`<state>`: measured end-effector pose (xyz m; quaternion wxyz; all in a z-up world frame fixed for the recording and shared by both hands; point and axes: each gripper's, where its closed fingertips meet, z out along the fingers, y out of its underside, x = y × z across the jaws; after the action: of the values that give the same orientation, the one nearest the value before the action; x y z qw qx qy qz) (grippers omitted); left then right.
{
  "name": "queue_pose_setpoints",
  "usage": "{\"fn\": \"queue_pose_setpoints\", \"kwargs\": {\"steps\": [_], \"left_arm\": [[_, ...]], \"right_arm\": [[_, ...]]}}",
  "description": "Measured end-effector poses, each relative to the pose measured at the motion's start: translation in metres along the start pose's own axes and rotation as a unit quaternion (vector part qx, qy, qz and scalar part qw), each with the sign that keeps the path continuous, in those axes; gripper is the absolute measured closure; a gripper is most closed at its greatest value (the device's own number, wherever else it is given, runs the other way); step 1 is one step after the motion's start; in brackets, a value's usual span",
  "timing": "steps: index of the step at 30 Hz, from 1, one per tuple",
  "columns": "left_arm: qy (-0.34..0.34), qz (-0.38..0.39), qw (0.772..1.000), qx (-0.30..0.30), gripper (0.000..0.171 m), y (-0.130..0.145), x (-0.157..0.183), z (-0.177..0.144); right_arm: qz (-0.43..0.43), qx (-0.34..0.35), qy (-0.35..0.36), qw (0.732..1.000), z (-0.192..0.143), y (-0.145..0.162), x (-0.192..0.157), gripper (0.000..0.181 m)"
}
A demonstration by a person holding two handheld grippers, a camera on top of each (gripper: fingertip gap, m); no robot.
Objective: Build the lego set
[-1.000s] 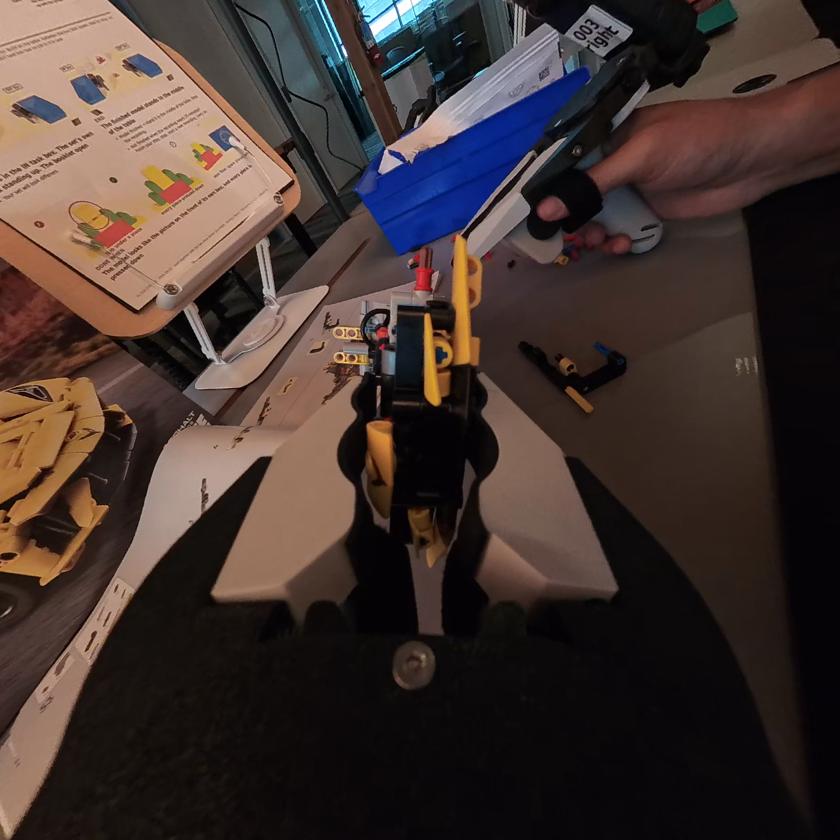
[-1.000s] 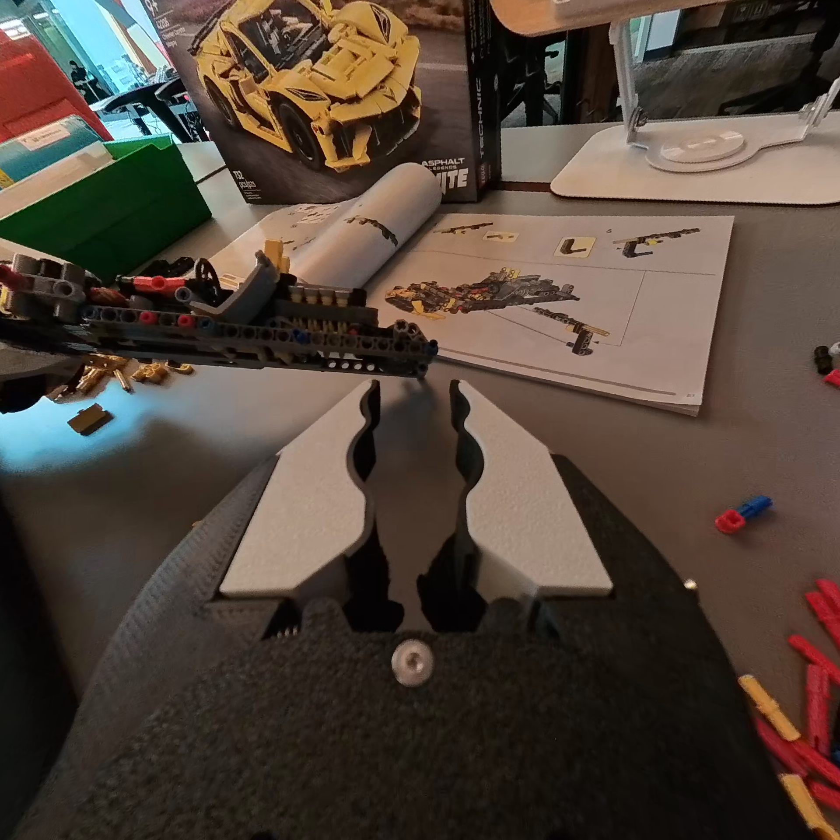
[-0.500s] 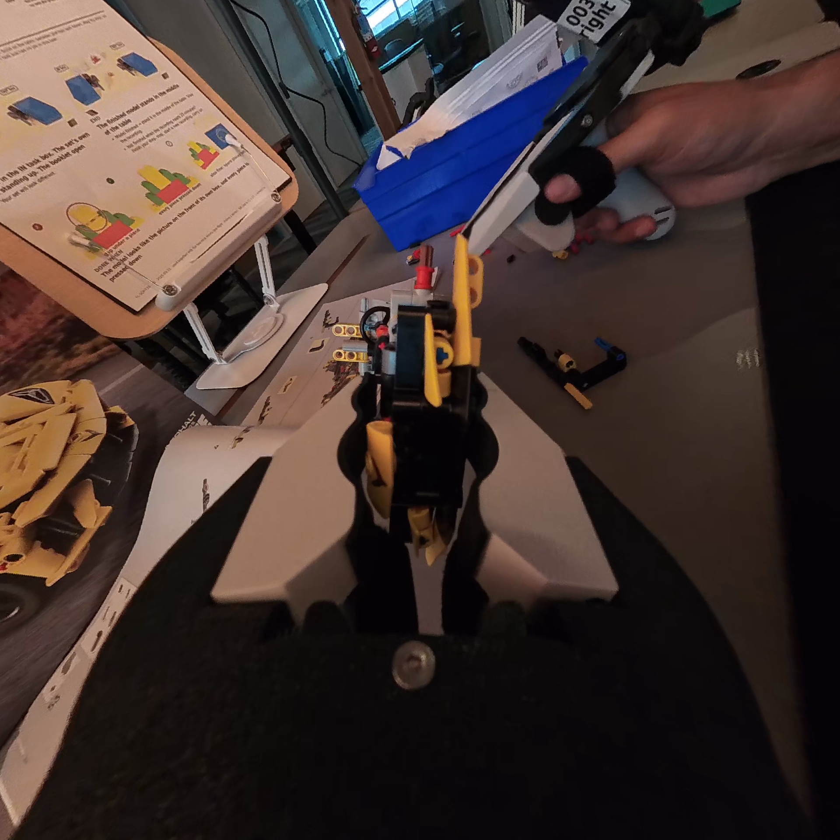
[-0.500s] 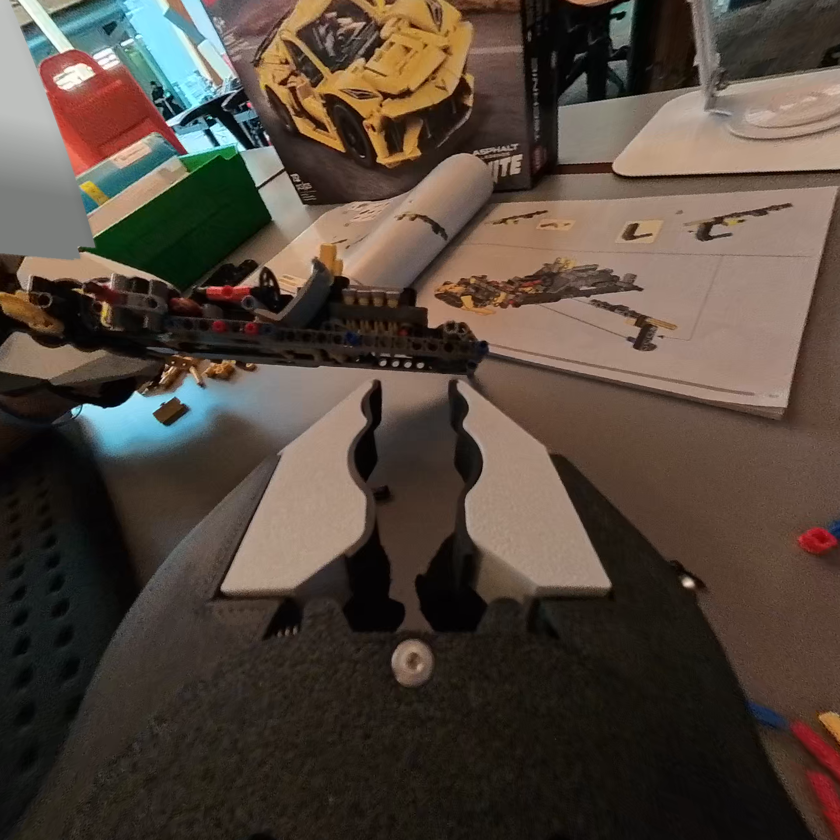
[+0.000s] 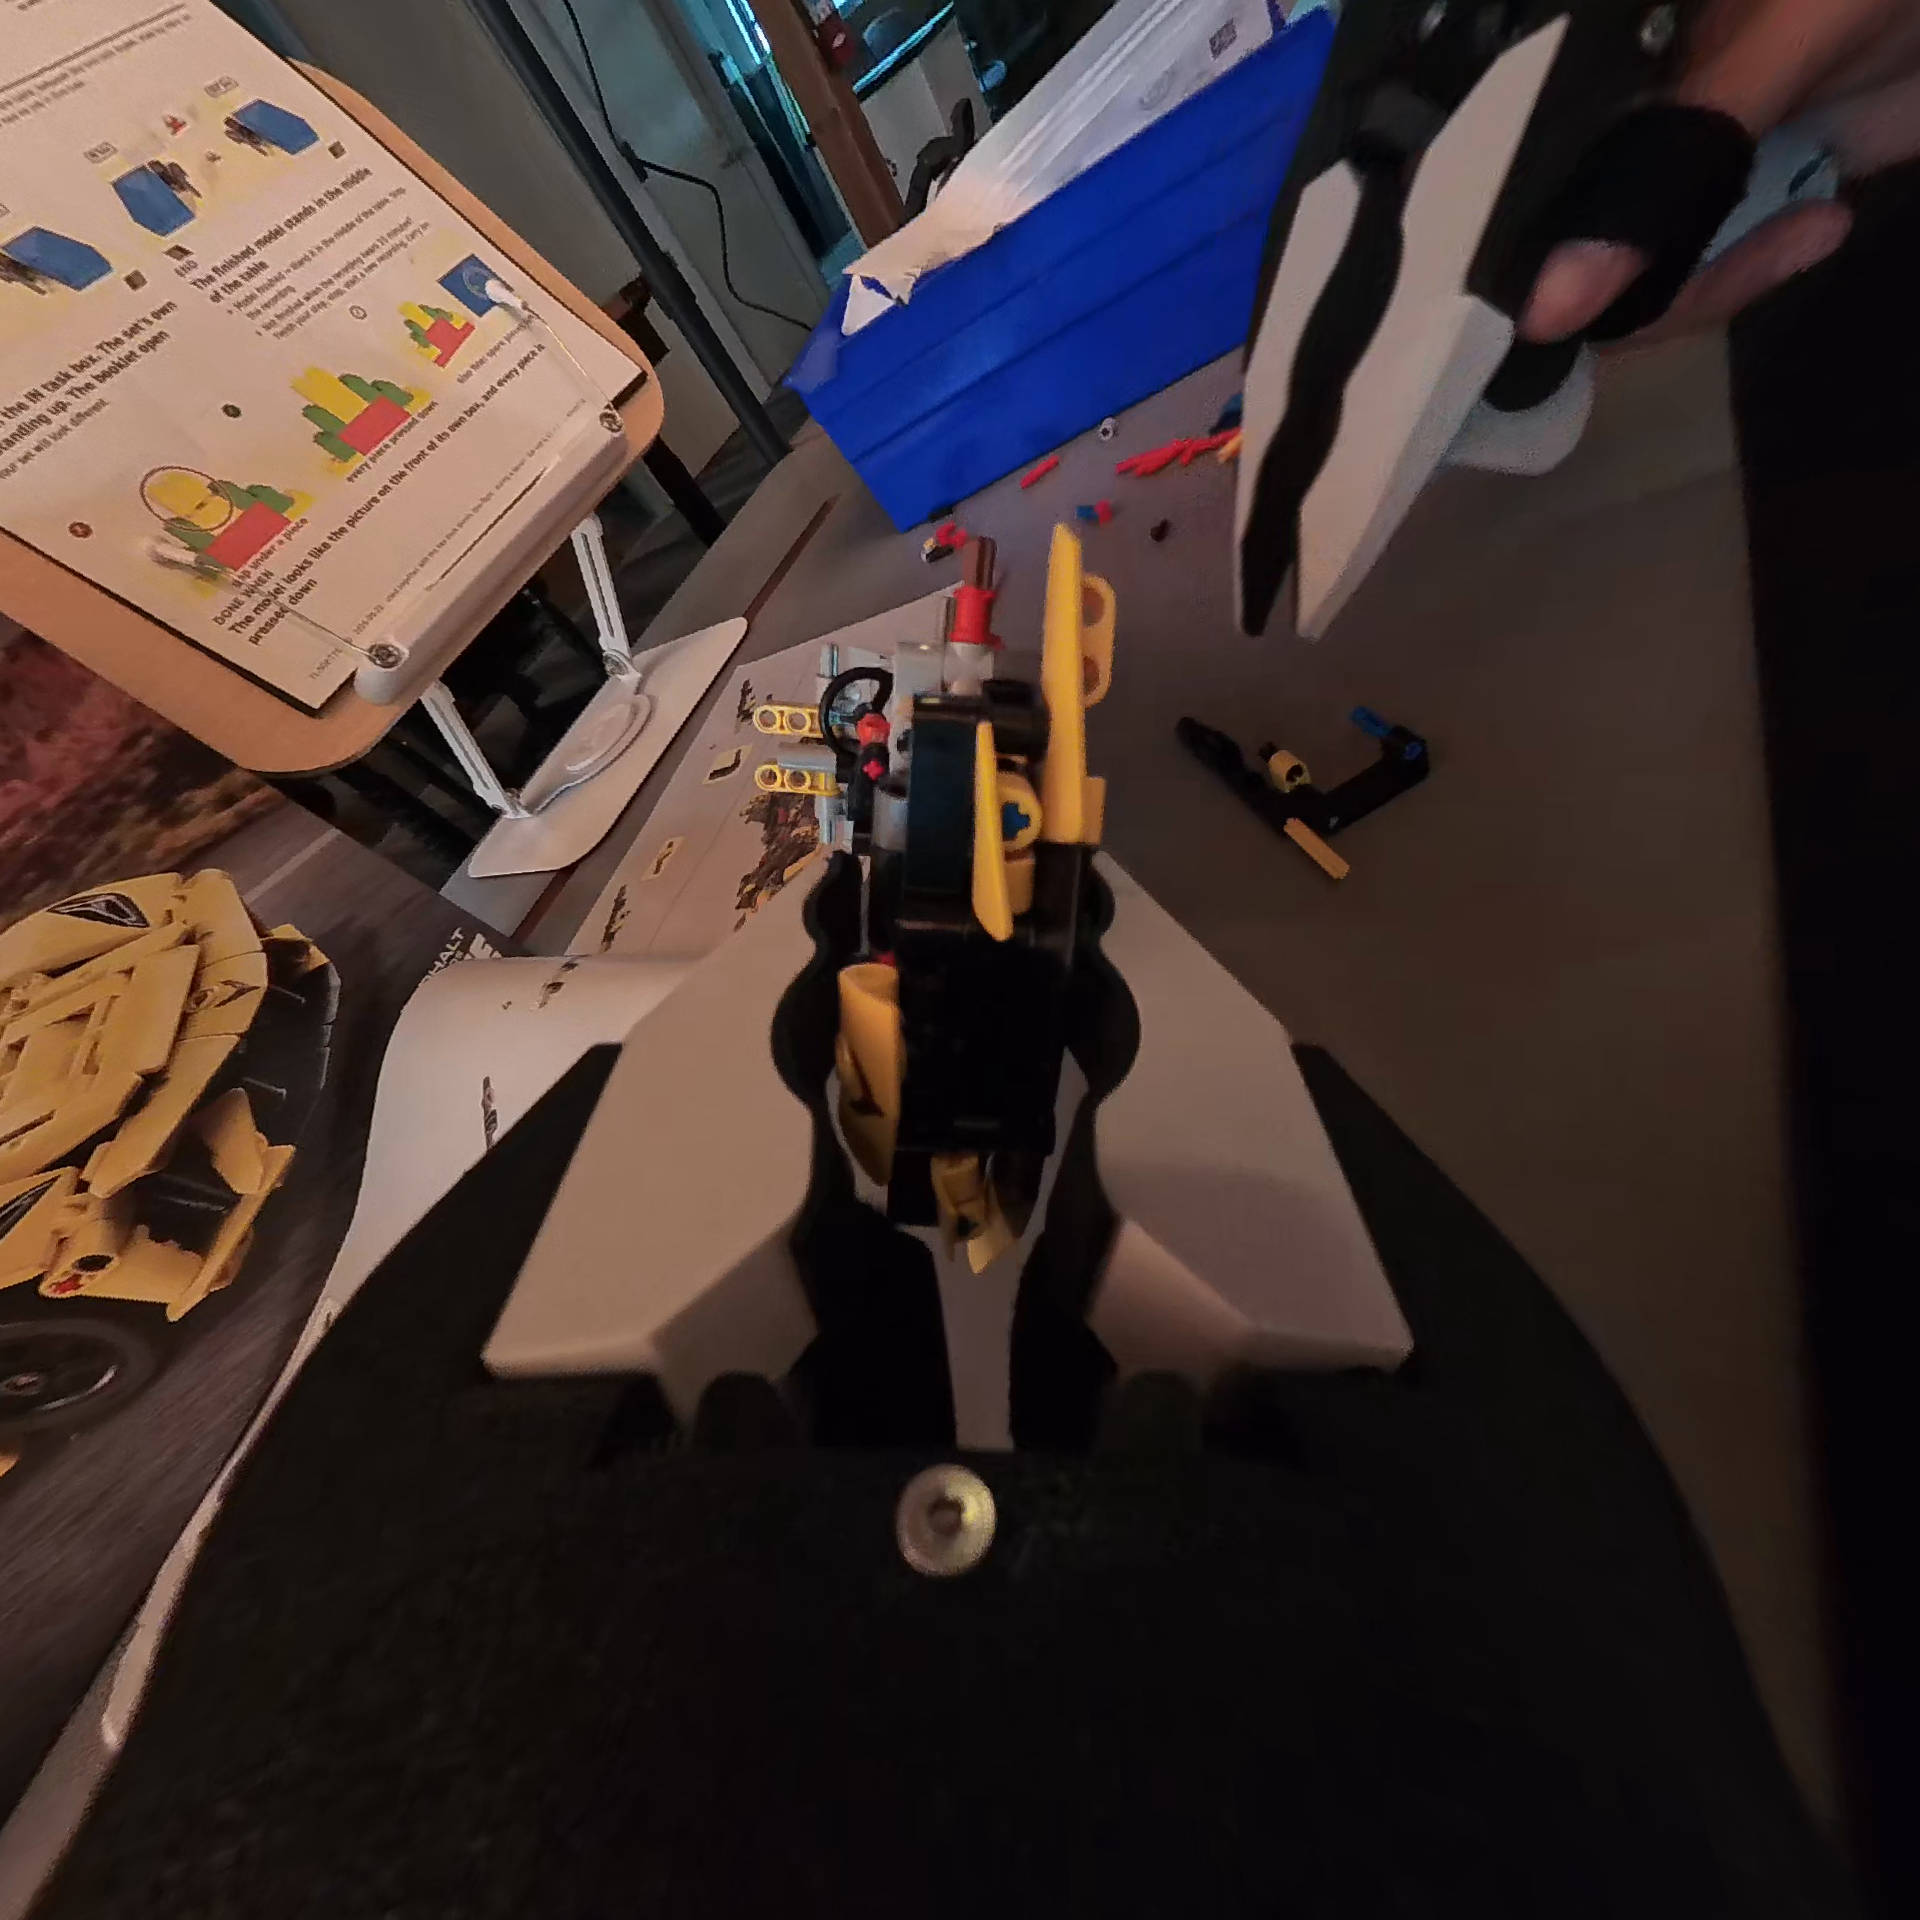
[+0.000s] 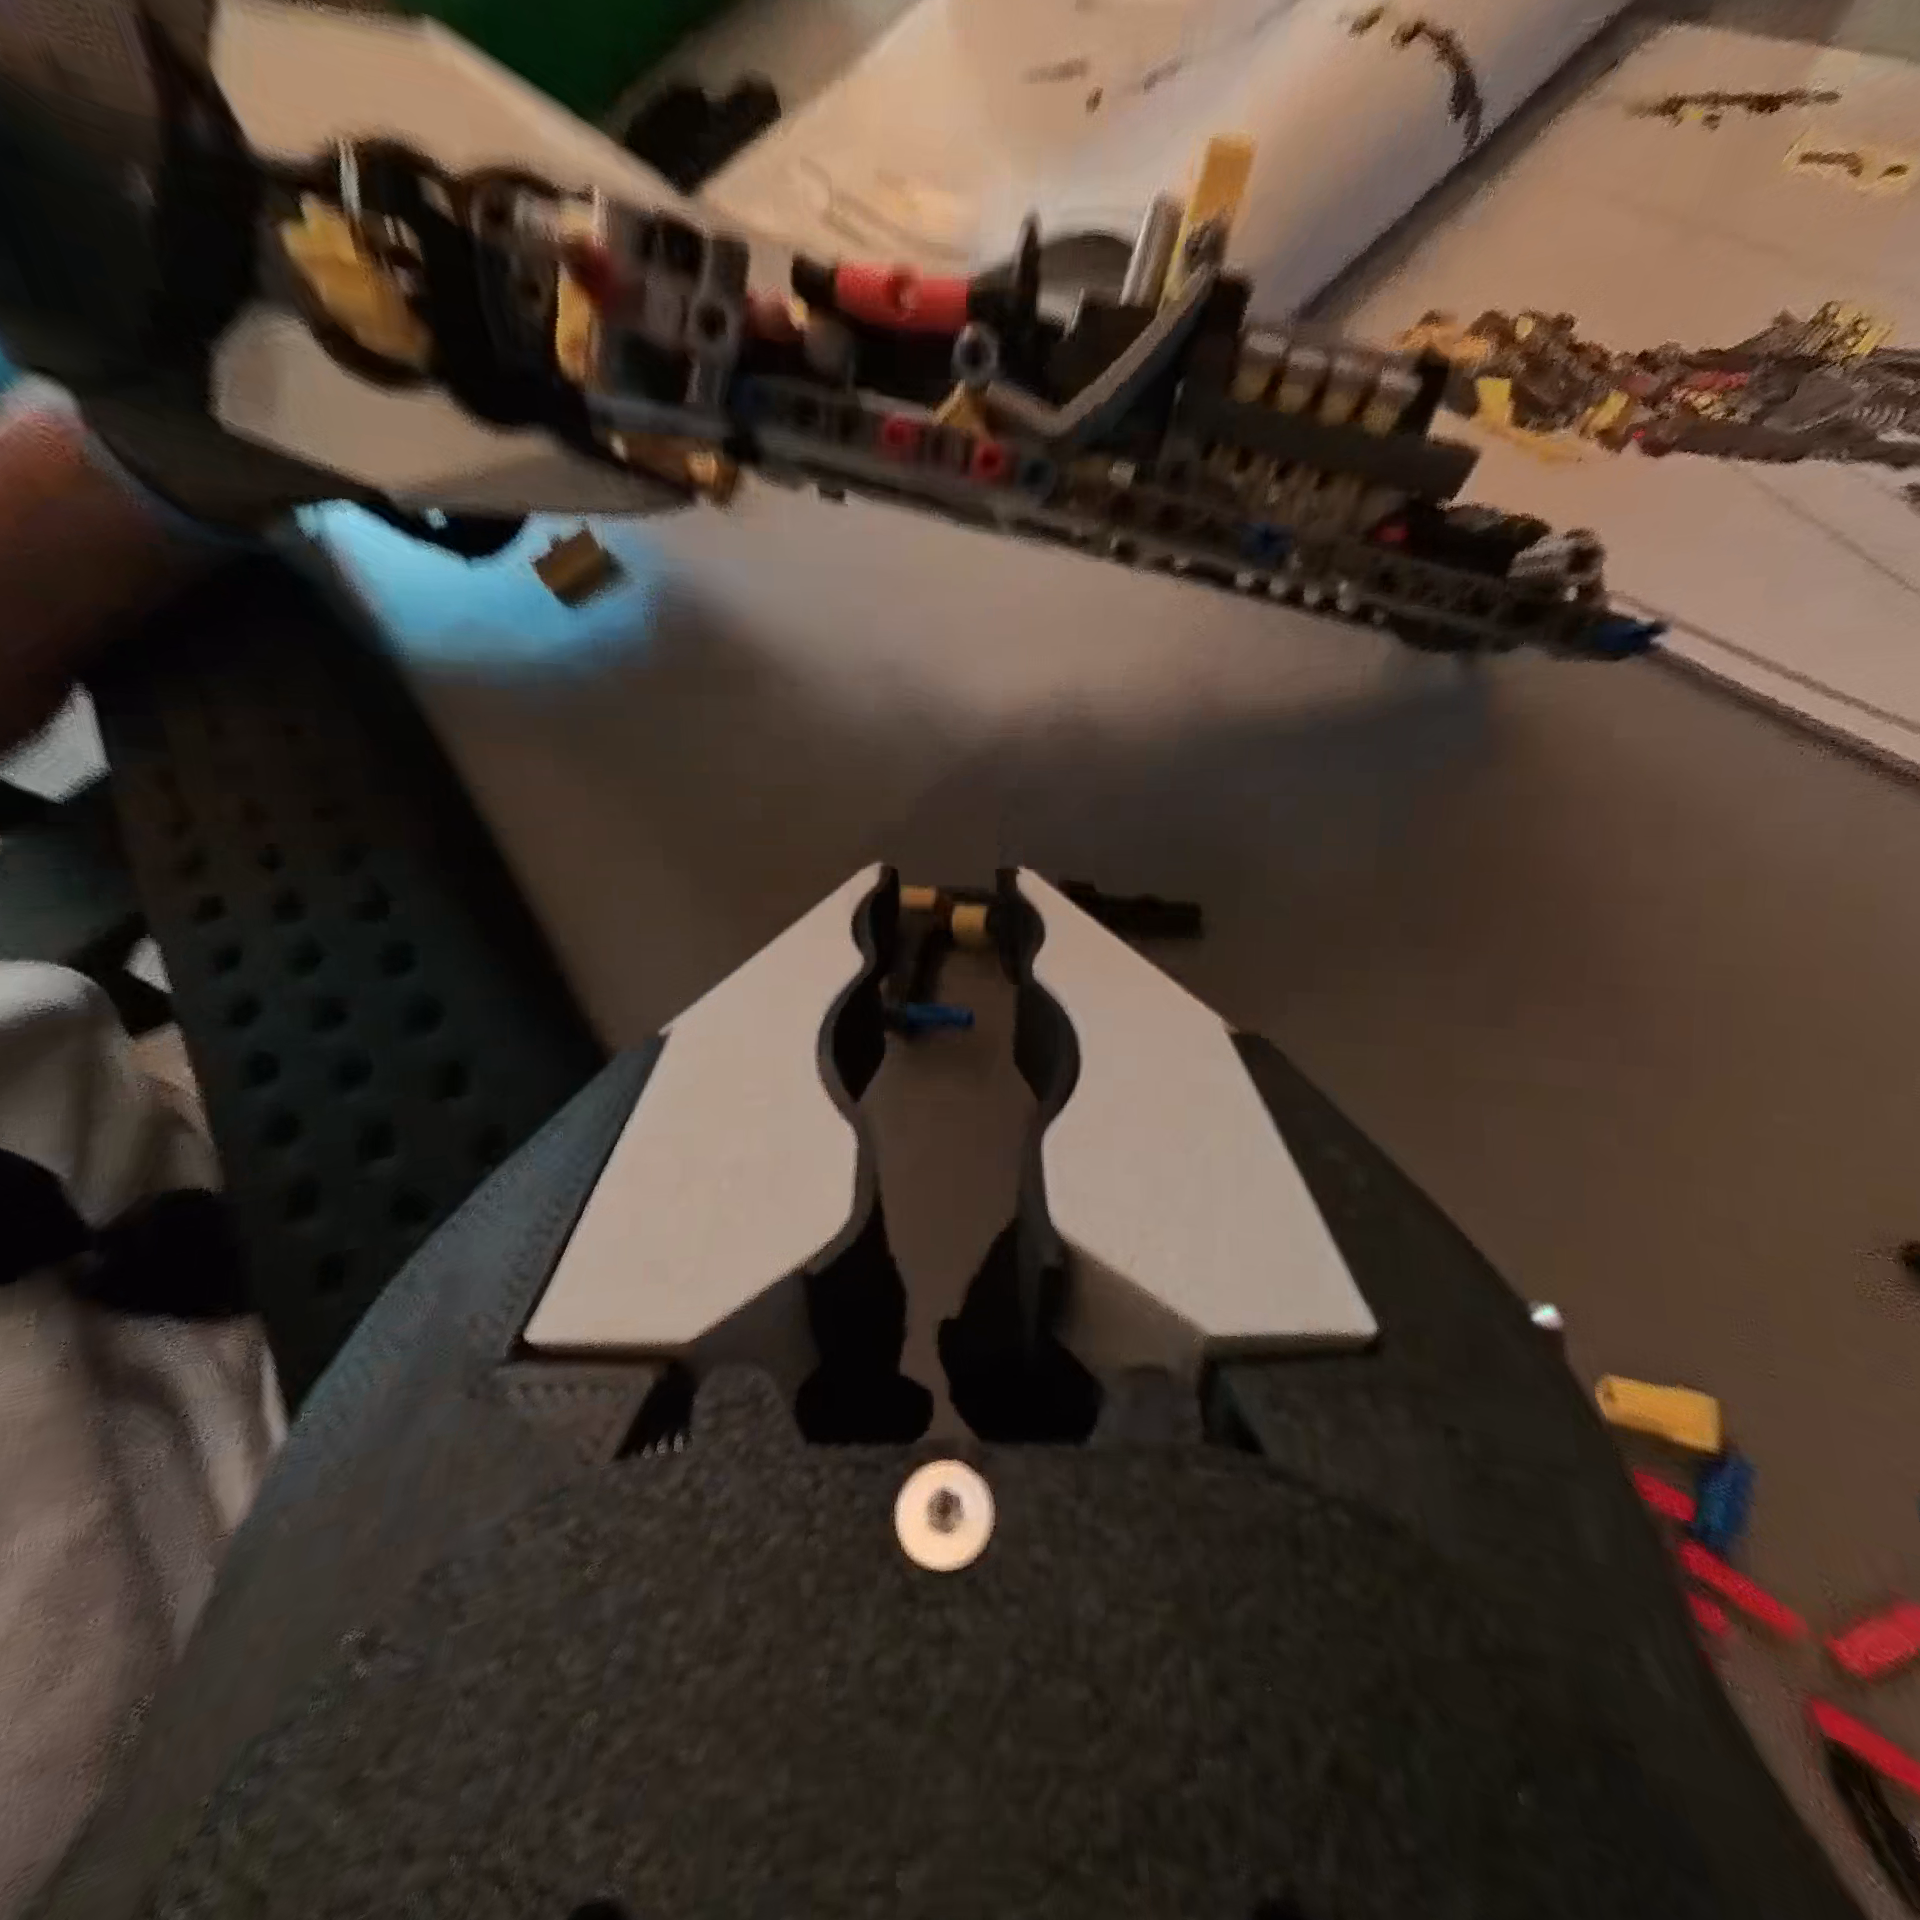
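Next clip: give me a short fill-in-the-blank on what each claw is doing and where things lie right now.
1. The left claw is shut on the partly built ____.
2. The right claw holds ____; its fingers are apart.
3. The small black L-shaped subassembly lies on the ____, below the right claw.
4. The bin at the table's far edge is ____ in colour.

Missing words: car chassis; nothing; table; blue

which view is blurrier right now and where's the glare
Right wrist view: heavy motion blur over the long black lego chassis and open instruction booklet, bluish glare on the grey table. Left wrist view: sharper, dim; the right gripper slightly soft.
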<state>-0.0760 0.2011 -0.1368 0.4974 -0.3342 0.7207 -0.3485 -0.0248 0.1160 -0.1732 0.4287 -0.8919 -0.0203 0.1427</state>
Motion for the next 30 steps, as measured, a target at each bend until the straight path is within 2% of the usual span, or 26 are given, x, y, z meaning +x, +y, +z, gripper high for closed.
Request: {"fn": "queue_pose_setpoints", "kwargs": {"steps": [4, 6, 8, 10, 12, 14, 17, 20, 23, 26, 30], "left_arm": [[0.001, 0.008, 1.0, -0.004, 0.137, 0.001, 0.003, -0.001], [0.0, 0.012, 1.0, -0.004, 0.137, 0.001, 0.003, -0.002], [0.0, 0.012, 1.0, -0.002, 0.137, 0.0, 0.004, -0.003], [0.001, 0.01, 1.0, 0.0, 0.137, -0.001, 0.004, -0.004], [0.003, 0.006, 1.0, 0.003, 0.137, -0.003, 0.004, -0.004], [0.005, 0.001, 1.0, 0.004, 0.137, -0.003, 0.004, -0.004], [0.005, -0.002, 1.0, 0.003, 0.137, -0.001, 0.004, -0.004], [0.005, 0.001, 1.0, 0.0, 0.137, 0.0, 0.004, -0.004], [0.005, 0.006, 1.0, -0.003, 0.137, 0.001, 0.005, -0.005], [0.007, 0.006, 1.0, -0.003, 0.137, 0.001, 0.005, -0.005], [0.009, 0.004, 1.0, 0.0, 0.137, 0.0, 0.006, -0.005]], "right_arm": [[-0.008, -0.033, 0.021, 0.999, 0.0, 0.019, 0.003, 0.163], [-0.011, -0.031, 0.027, 0.999, -0.004, 0.02, 0.011, 0.161], [-0.05, -0.019, 0.041, 0.998, -0.008, 0.014, 0.027, 0.158], [-0.118, -0.003, 0.016, 0.993, -0.004, 0.011, 0.035, 0.157], [-0.189, -0.019, -0.031, 0.981, 0.005, 0.015, 0.039, 0.156], [-0.262, -0.054, -0.071, 0.961, 0.012, 0.02, 0.041, 0.155], [-0.328, -0.077, -0.139, 0.931, 0.016, 0.017, 0.03, 0.154], [-0.363, -0.136, -0.175, 0.905, 0.019, 0.019, 0.029, 0.154], [-0.362, -0.161, -0.21, 0.894, 0.025, 0.025, 0.028, 0.154], [-0.357, -0.142, -0.232, 0.894, 0.031, 0.023, 0.023, 0.157], [-0.403, -0.128, -0.195, 0.885, 0.036, 0.023, 0.026, 0.17]]}}
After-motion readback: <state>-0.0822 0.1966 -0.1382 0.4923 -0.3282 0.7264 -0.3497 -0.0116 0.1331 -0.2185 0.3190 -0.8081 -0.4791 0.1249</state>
